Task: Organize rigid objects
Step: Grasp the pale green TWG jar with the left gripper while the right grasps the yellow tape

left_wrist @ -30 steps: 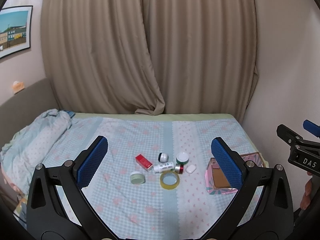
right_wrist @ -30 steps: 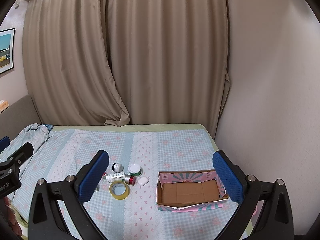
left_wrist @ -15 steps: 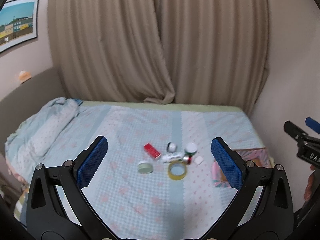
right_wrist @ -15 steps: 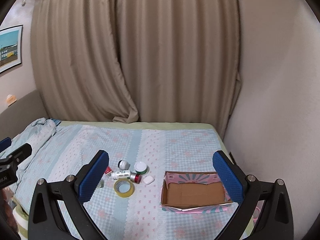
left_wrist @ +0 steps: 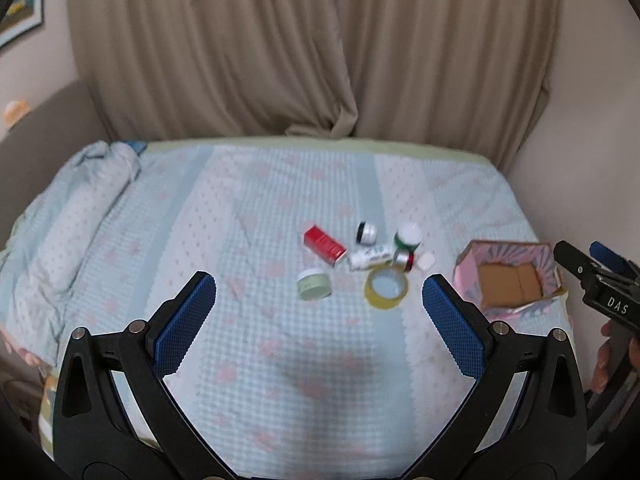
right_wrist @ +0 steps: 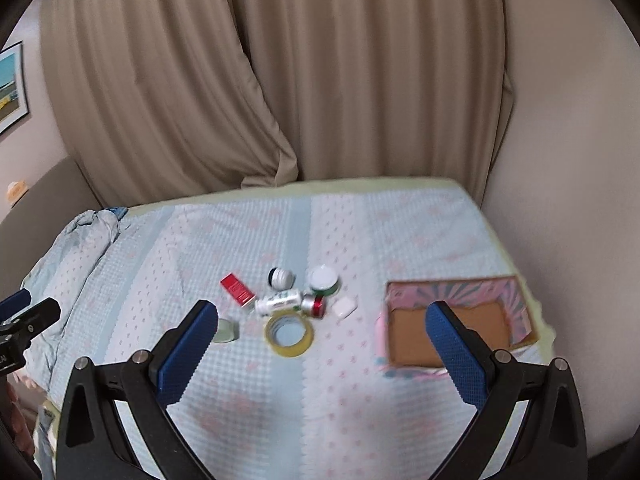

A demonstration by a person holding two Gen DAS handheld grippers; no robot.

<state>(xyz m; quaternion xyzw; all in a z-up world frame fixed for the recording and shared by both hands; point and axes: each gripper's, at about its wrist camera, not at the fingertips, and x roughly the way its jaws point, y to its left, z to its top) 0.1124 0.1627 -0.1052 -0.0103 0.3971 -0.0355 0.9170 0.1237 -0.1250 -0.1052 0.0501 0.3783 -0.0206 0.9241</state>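
**Both grippers held wide above the bed, objects clustered beside the box**

The left gripper [left_wrist: 319,308] is being held above the bed [left_wrist: 256,380] with its blue-padded fingers [left_wrist: 185,322] spread wide and nothing between them. The right gripper [right_wrist: 322,338] is likewise being carried fully spread and empty, its fingers [right_wrist: 456,356] framing the cluster of small things and partly covering the box.

Just beyond the left gripper, a pale green jar [left_wrist: 314,285] and a roll of yellow tape [left_wrist: 386,289] are lying on the patterned sheet. Behind them a red carton [left_wrist: 324,241] is lying flat, with a white bottle [left_wrist: 369,257] on its side near one end of it. A small black-and-white jar [left_wrist: 366,233], a green jar with a white lid [left_wrist: 408,237], a red-and-silver cylinder [right_wrist: 315,305] and a small white case [right_wrist: 345,307] are gathered close around the bottle; whether they are touching cannot be told through the blur.

To the right of the cluster, set apart from it, an open pink-walled cardboard box [left_wrist: 516,276] is sitting near the edge of the bed by the wall. A rumpled blanket [left_wrist: 76,216] is being seen at the left side, and beige curtains [right_wrist: 280,72] are hanging behind the bed.
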